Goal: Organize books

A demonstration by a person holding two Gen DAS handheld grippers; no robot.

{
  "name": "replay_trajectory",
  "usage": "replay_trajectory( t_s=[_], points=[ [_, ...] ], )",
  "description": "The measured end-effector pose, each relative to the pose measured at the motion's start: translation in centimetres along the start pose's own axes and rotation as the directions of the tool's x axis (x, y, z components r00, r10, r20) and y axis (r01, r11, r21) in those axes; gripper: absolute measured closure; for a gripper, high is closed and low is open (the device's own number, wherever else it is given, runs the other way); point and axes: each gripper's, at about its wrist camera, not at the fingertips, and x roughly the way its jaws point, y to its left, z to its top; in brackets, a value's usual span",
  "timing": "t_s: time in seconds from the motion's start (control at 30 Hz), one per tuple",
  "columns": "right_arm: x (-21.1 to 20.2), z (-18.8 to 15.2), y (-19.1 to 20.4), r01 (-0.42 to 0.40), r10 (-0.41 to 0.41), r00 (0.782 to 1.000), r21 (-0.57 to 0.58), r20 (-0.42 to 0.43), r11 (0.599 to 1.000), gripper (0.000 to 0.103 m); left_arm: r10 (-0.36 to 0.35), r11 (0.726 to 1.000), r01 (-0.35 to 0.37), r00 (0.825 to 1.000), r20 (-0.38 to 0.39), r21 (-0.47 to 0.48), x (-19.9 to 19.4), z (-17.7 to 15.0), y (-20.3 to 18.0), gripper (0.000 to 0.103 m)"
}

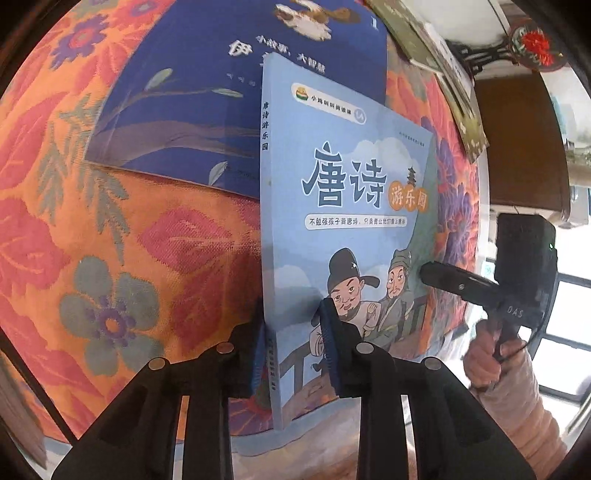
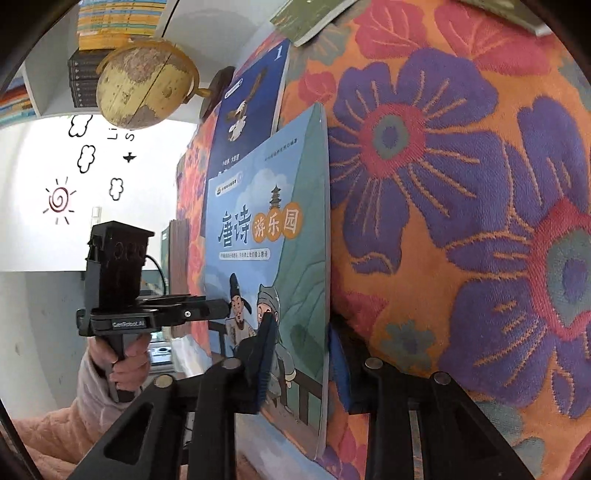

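A light blue children's book (image 1: 343, 192) with cartoon figures on its cover is lifted off the floral cloth. My left gripper (image 1: 293, 350) is shut on its spine edge, one pad on the cover and one behind. In the right wrist view the same book (image 2: 258, 236) stands edge-on, with my right gripper (image 2: 301, 363) shut on its opposite, open edge. Each gripper shows in the other's view: the right gripper (image 1: 428, 273) at the book's far edge, the left gripper (image 2: 218, 308) by the spine. A dark blue book (image 1: 184, 110) lies flat behind it.
The orange floral cloth (image 1: 110, 258) covers the surface. Green books (image 1: 424, 48) lie at its far edge. A globe (image 2: 144, 85) and a white shelf with stacked books (image 2: 114, 22) stand beyond. A person's hand in a pink sleeve (image 2: 122, 365) holds the left gripper's handle.
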Motion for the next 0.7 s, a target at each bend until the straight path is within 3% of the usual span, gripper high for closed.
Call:
replay_trajectory(
  t_s=[0.13, 0.27, 0.33, 0.43, 0.5, 0.7],
  points=[
    [0.3, -0.8, 3.8, 0.19, -0.189, 0.982, -0.122, 0.018, 0.974, 0.084, 0.086, 0.989, -0.101, 0.987, 0.139, 0.106, -1.1, -1.8, -1.7, 0.078],
    [-0.3, -1.6, 5.4, 0.141, -0.141, 0.99, -0.14, 0.014, 0.98, 0.084, 0.123, 0.982, -0.146, 0.976, 0.178, 0.123, -2.3, -2.9, -2.1, 0.078],
    [-0.2, -2.3, 6.8, 0.167, -0.166, 0.986, -0.19, 0.018, 0.968, 0.084, 0.21, 0.951, -0.248, 0.956, 0.206, 0.183, -2.5, -3.8, -3.0, 0.079],
    [0.2, -3.3, 8.5, 0.181, -0.181, 0.983, -0.244, 0.022, 0.953, 0.084, 0.274, 0.916, -0.325, 0.935, 0.225, 0.235, -2.9, -4.9, -4.1, 0.079],
    [0.3, -3.8, 9.5, 0.182, -0.182, 0.983, -0.267, 0.025, 0.946, 0.084, 0.289, 0.91, -0.343, 0.928, 0.237, 0.234, -3.5, -5.4, -3.9, 0.079],
    [0.4, -3.8, 11.5, 0.186, -0.185, 0.982, -0.298, 0.031, 0.936, 0.084, 0.268, 0.914, -0.328, 0.93, 0.253, 0.237, -5.3, -6.3, -3.3, 0.079]
  ],
)
